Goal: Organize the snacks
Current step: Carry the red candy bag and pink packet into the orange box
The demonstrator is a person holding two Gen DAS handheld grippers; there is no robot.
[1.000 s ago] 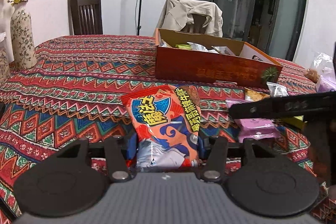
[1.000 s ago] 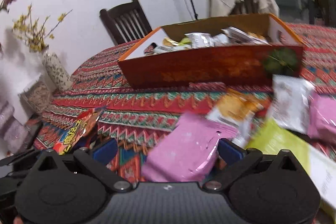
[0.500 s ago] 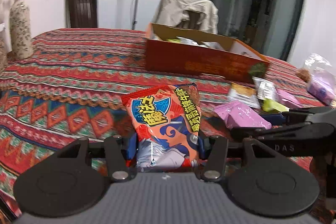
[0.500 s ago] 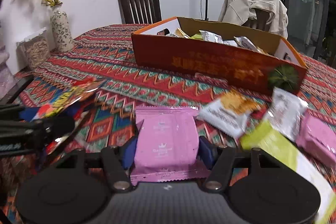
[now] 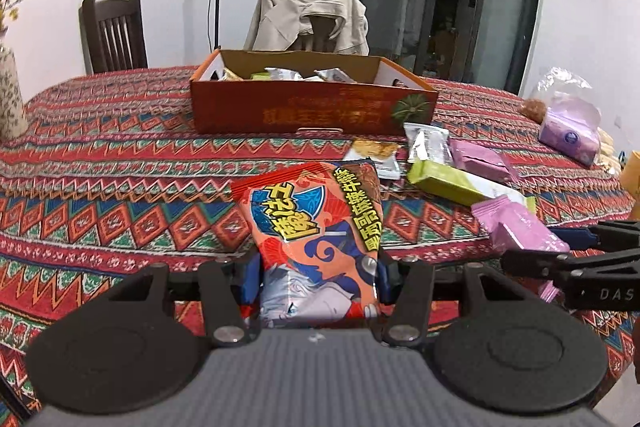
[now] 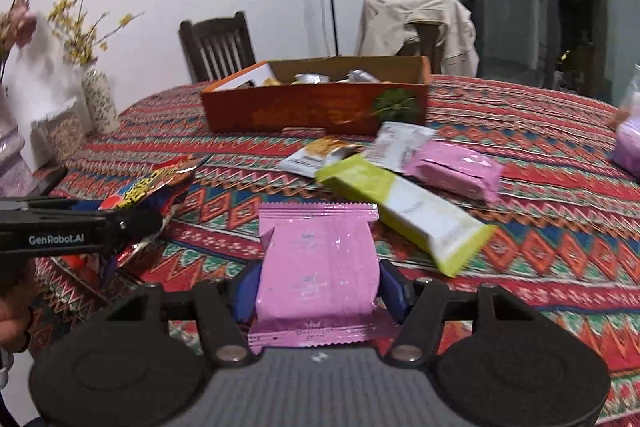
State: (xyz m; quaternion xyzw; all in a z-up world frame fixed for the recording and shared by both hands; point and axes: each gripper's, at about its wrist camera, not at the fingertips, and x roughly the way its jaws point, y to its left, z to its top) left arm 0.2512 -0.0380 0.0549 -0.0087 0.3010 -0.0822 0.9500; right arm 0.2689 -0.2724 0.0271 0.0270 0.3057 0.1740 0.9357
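Patterned tablecloth (image 5: 120,163), orange box (image 5: 312,107) — left jaws grip red packet (image 5: 316,227), right jaws pink packet (image 6: 318,263)

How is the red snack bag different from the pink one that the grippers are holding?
The red snack bag has bold yellow lettering and a cartoon picture; the pink packet is plain, with only faint print. The red bag sits in the left gripper, the pink packet in the right gripper. Both are clamped between blue pads, above the patterned tablecloth.

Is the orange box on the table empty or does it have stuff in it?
Not empty: the open orange box holds several snack packets showing above its rim.
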